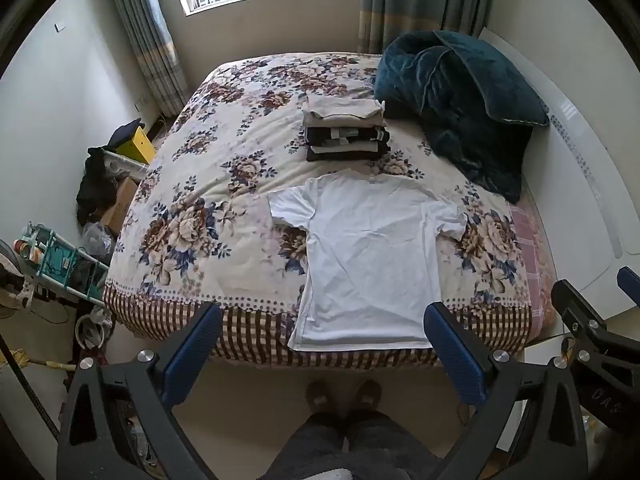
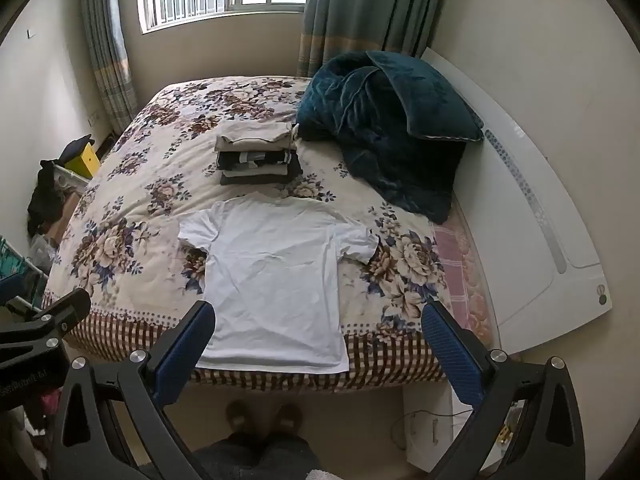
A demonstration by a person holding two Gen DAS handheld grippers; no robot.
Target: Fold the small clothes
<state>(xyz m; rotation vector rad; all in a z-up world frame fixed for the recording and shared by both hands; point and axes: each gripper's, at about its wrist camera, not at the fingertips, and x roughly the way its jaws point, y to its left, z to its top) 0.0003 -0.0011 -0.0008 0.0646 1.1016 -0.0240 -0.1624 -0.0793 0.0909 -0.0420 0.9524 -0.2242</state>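
Observation:
A white T-shirt (image 1: 372, 256) (image 2: 276, 276) lies spread flat on the flowered bed cover, its hem at the near edge of the bed and its neck pointing away. Behind it stands a stack of folded clothes (image 1: 346, 130) (image 2: 258, 156), beige on top and dark below. My left gripper (image 1: 324, 316) hangs open above the near bed edge, wide apart, with nothing between its blue pads. My right gripper (image 2: 318, 316) is open too, high over the shirt's hem, holding nothing. The right gripper's black frame (image 1: 588, 320) shows at the right edge of the left wrist view.
A crumpled teal blanket (image 1: 460, 108) (image 2: 392, 128) fills the bed's far right corner by the white headboard (image 2: 540, 216). A cluttered rack (image 1: 60, 268) and boxes stand left of the bed. A person's slippered feet (image 1: 344, 394) stand on the floor at the bed's foot.

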